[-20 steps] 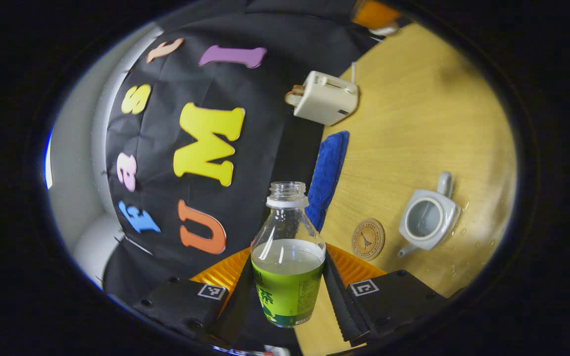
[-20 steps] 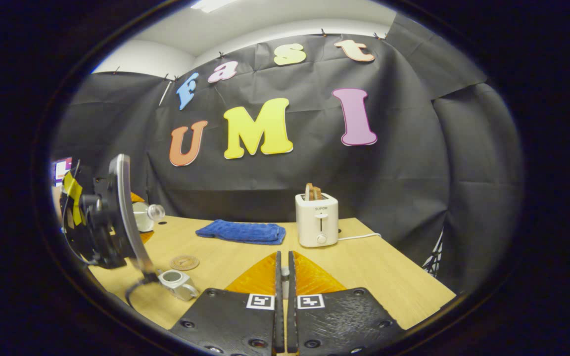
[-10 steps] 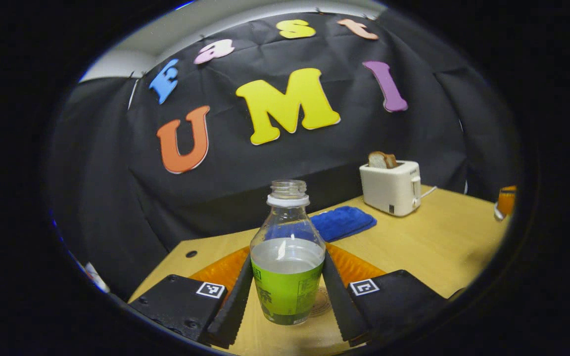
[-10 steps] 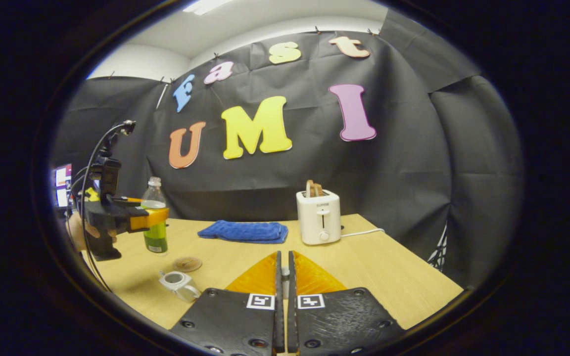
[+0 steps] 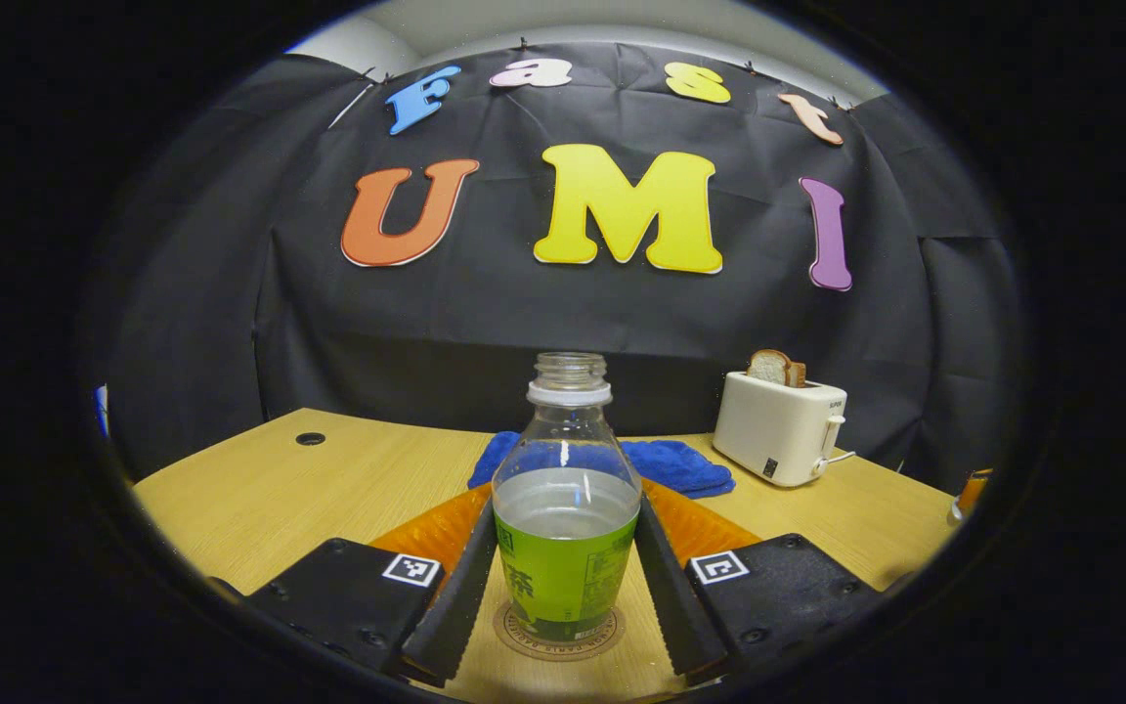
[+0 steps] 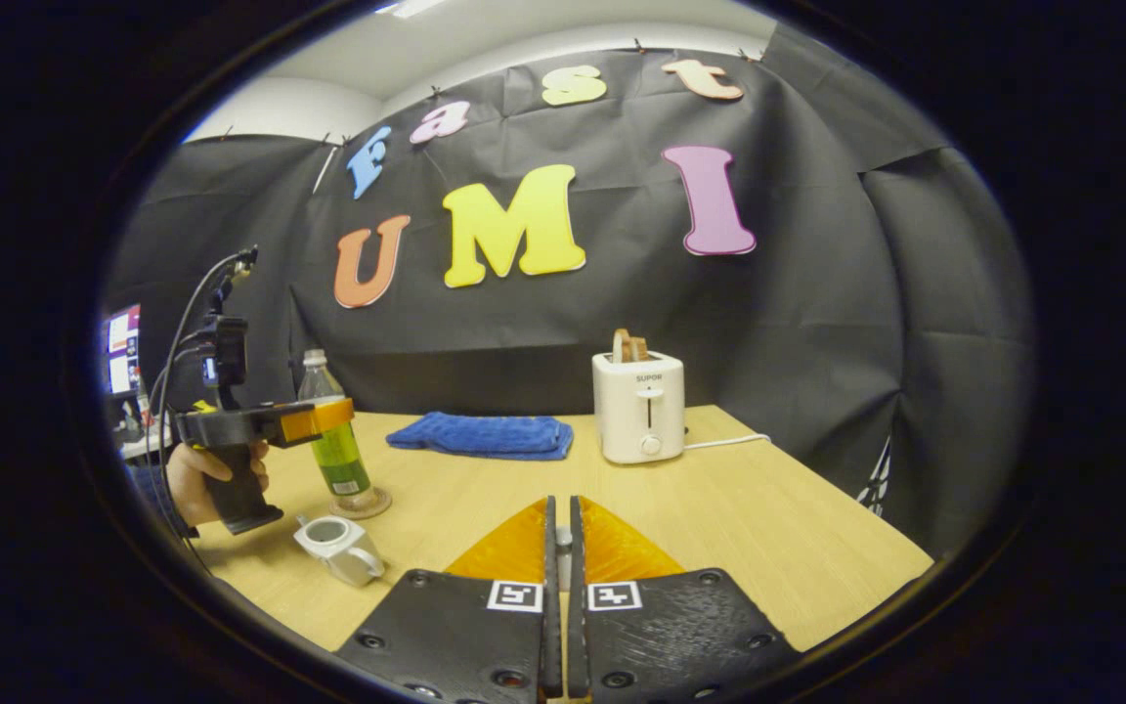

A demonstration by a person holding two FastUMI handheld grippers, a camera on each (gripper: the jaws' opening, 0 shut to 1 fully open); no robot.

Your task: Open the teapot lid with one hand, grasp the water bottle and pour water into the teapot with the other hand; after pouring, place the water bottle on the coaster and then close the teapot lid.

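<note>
Left tool (image 5: 563, 587) is clenched on the water bottle (image 5: 567, 518), both fingers pressed against the green label from either side. The bottle is held upright, uncapped and partly filled, and its base is seen over the round coaster (image 5: 560, 631) on the tabletop (image 5: 260, 499); whether the base is fully seated cannot be told. In the right gripper view the same bottle (image 6: 335, 445) stands on the coaster (image 6: 361, 504), with the open teapot (image 6: 335, 548) just beside it, nearer the camera.

The step in hand is judged to be the setting-down of the bottle. It would be done well if the base were lowered flat and centred within the coaster's rim before any loosening, since an open bottle released at a tilt could tip and spill. The fingers should be spread evenly and drawn straight back, so that the label is not dragged sideways.

Right tool (image 6: 557, 577) is closed tight, with a small pale piece, probably the lid's knob, glimpsed between its fingers; what is gripped cannot be confirmed. The lid is to be replaced only once the bottle stands free.
</note>
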